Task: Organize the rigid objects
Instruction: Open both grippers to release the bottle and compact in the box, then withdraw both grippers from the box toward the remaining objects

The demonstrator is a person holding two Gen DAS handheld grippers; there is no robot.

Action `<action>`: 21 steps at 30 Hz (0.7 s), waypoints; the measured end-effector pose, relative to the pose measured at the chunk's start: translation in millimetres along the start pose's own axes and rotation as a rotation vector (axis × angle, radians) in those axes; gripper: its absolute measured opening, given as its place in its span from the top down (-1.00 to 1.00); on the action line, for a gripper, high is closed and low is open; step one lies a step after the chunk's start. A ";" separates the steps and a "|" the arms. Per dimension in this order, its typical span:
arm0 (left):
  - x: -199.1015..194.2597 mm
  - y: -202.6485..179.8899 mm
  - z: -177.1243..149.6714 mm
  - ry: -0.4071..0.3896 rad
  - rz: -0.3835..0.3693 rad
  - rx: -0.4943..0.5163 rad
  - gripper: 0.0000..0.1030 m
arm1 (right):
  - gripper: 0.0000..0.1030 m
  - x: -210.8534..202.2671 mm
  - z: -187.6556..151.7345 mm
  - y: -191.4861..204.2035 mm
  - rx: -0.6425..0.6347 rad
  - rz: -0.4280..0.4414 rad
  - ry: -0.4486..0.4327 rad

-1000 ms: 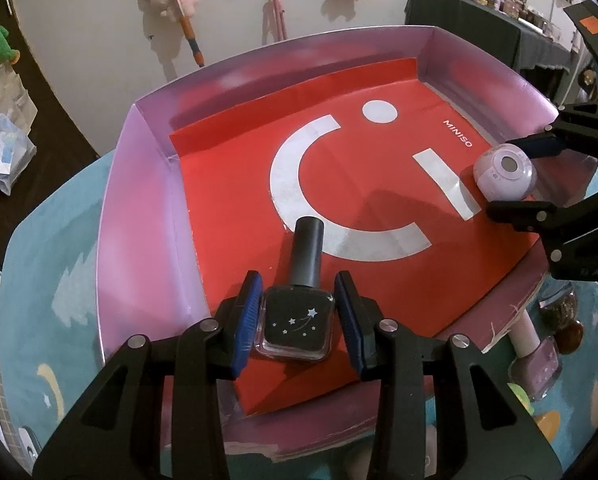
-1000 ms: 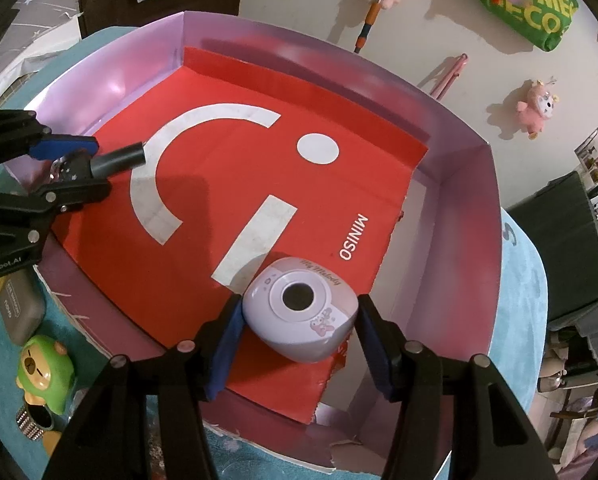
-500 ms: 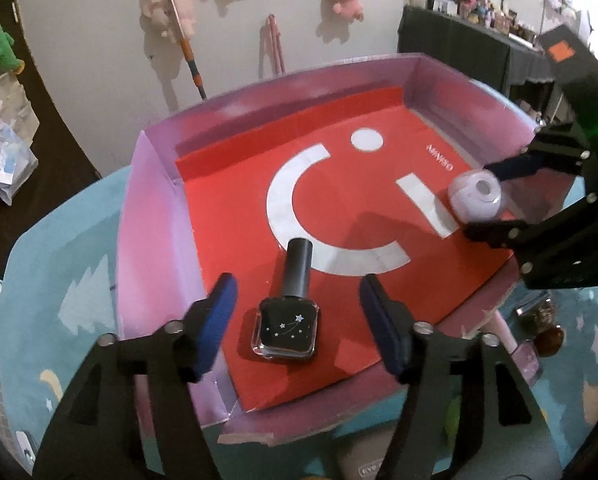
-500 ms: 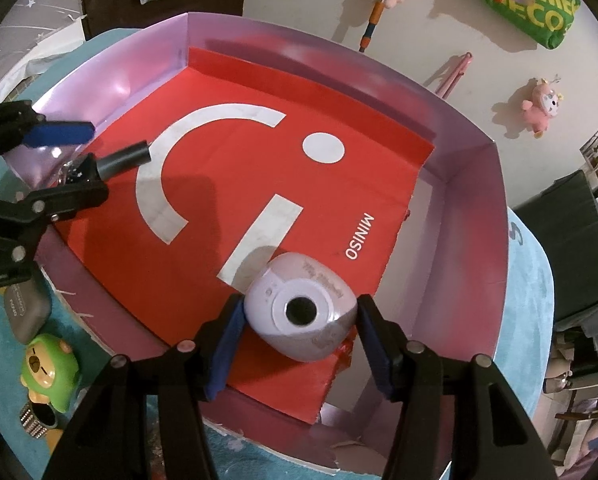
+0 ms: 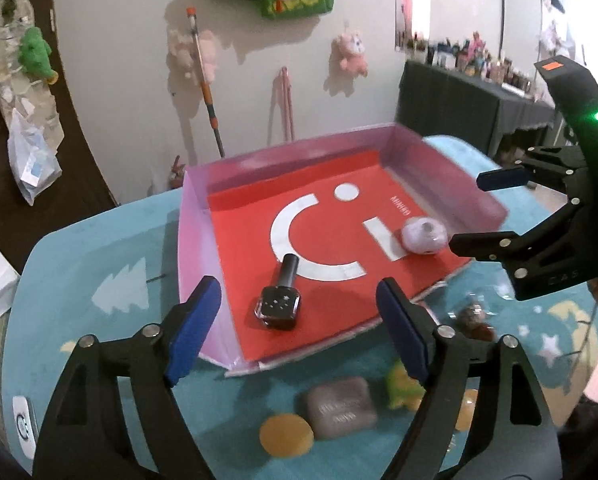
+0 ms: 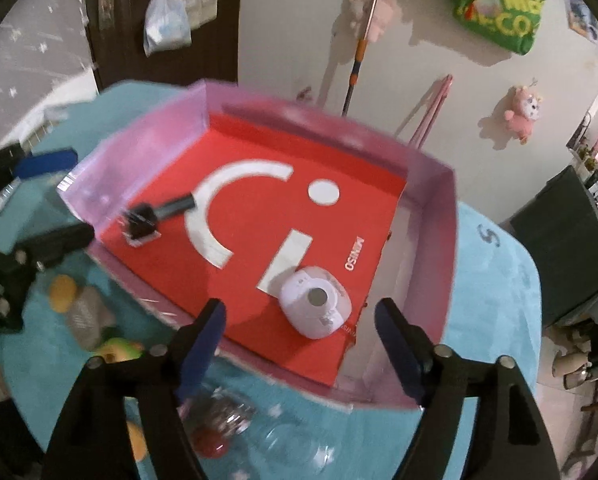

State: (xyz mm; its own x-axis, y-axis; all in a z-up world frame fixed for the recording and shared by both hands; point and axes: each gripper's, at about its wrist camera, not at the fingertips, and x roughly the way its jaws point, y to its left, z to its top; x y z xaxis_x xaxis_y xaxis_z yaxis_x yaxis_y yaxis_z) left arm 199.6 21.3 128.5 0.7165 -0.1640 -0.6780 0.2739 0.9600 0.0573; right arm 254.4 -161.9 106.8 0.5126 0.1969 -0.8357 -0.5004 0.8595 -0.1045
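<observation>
Both grippers hanging over the pink-walled tray (image 5: 197, 216) with the red liner, nothing clamped in either. Left gripper (image 5: 299, 312) spread wide and opening further, blue pads (image 5: 193, 320) well clear on both sides of the black nail polish bottle (image 5: 278, 305), which lies flat on the red liner near the tray's near-left corner, cap pointing away toward the white arc. No contact with the bottle, just framed between the fingers from above. Right gripper (image 6: 301, 340) same deal: jaws opening, pads apart from the small pale lilac round gadget (image 6: 315, 307) sitting on the liner near the tray's near-right side, beside the white bar and the MINISO lettering. Looks like it rests on its own, though that view is a bit smeared. On the teal mat (image 5: 99, 264) in front of the tray: a grey case (image 5: 341, 408), an orange disc (image 5: 286, 436), a green toy (image 6: 119, 350).
</observation>
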 end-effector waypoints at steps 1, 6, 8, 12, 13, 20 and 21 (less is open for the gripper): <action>-6.6 -1.3 -1.6 -0.014 0.001 -0.007 -0.62 | -0.67 -10.5 -1.5 1.1 0.006 0.000 -0.022; -49.0 -10.5 -19.1 -0.115 -0.001 -0.050 -0.79 | -0.89 -64.9 -15.8 9.8 0.042 -0.012 -0.149; -65.8 -13.0 -28.2 -0.152 -0.018 -0.087 -0.79 | -0.92 -87.0 -27.8 13.8 0.049 -0.026 -0.204; -90.7 -18.9 -45.0 -0.210 -0.025 -0.138 -0.80 | -0.99 -128.3 -60.7 29.3 0.069 -0.050 -0.305; -98.1 -21.5 -51.6 -0.230 -0.019 -0.147 -0.82 | -0.99 -137.2 -69.2 32.0 0.073 -0.056 -0.326; -117.2 -42.3 -99.1 -0.266 0.002 -0.169 -0.93 | -1.00 -170.2 -132.6 49.1 0.175 -0.077 -0.435; -116.9 -45.2 -106.2 -0.262 0.006 -0.172 -0.93 | -1.00 -168.7 -142.2 52.5 0.187 -0.101 -0.439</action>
State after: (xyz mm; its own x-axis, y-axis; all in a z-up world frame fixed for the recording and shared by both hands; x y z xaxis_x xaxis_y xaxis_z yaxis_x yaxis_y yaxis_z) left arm 35.3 21.2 127.4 0.8647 -0.1895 -0.4652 0.1725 0.9818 -0.0792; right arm 42.5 -217.0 165.7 0.8183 0.2535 -0.5159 -0.3193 0.9468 -0.0413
